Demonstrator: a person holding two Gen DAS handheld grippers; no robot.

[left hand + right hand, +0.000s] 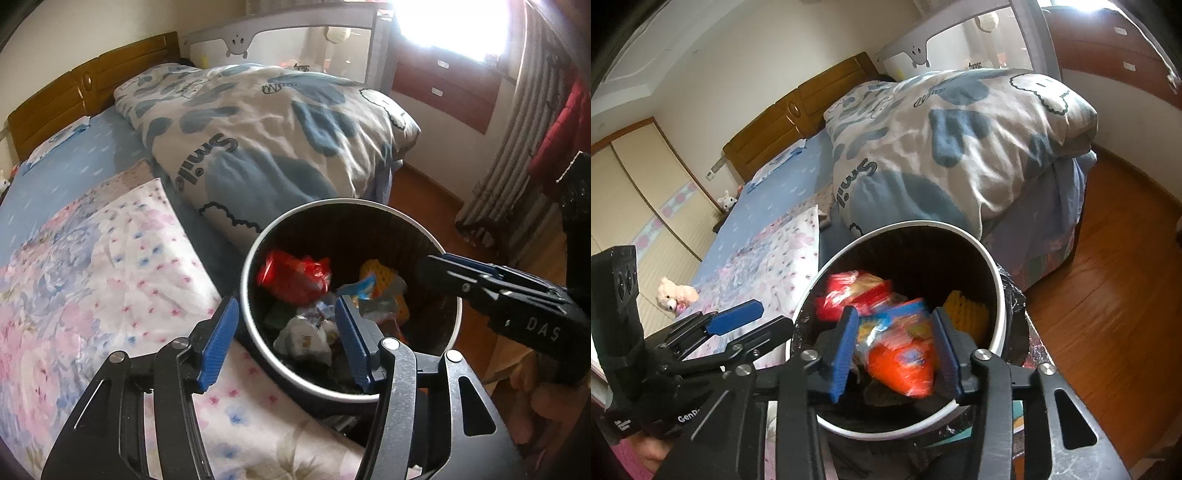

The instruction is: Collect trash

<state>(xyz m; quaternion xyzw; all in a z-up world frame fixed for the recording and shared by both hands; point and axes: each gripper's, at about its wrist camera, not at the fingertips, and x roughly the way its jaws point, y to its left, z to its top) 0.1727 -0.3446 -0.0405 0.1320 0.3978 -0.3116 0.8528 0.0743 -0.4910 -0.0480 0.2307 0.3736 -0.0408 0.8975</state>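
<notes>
A round bin (255,258) with a white rim and dark inside stands just beside the near edge of a bed (74,166), with wood floor (1115,295) to its right. Both tongs are held over the bin's mouth, pointing down into it.

In the left wrist view, the left tongs (284,334) stand about half open, one blue pad outside the bin's left rim and the other over the trash inside. Nothing is gripped between them. The right tongs (443,264) reach in from the right over the bin's far right rim.

In the right wrist view, the right tongs (895,349) are also about half open. A blurred orange and blue wrapper (905,354) lies between the pads; the pads do not press on it, and whether it touches either one cannot be told. The left tongs (750,321) enter from the left, just beside the bin's left rim.

Inside the bin lie a red wrapper (291,275), crumpled white paper (303,336) and a yellow ridged piece (966,315) against the far right wall.

On the bed, a pink floral sheet (92,277) covers the near part and a folded white and blue quilt (266,129) lies beyond the bin. A wooden headboard (48,110) stands far left. A small plush toy (674,293) sits at the left.
</notes>
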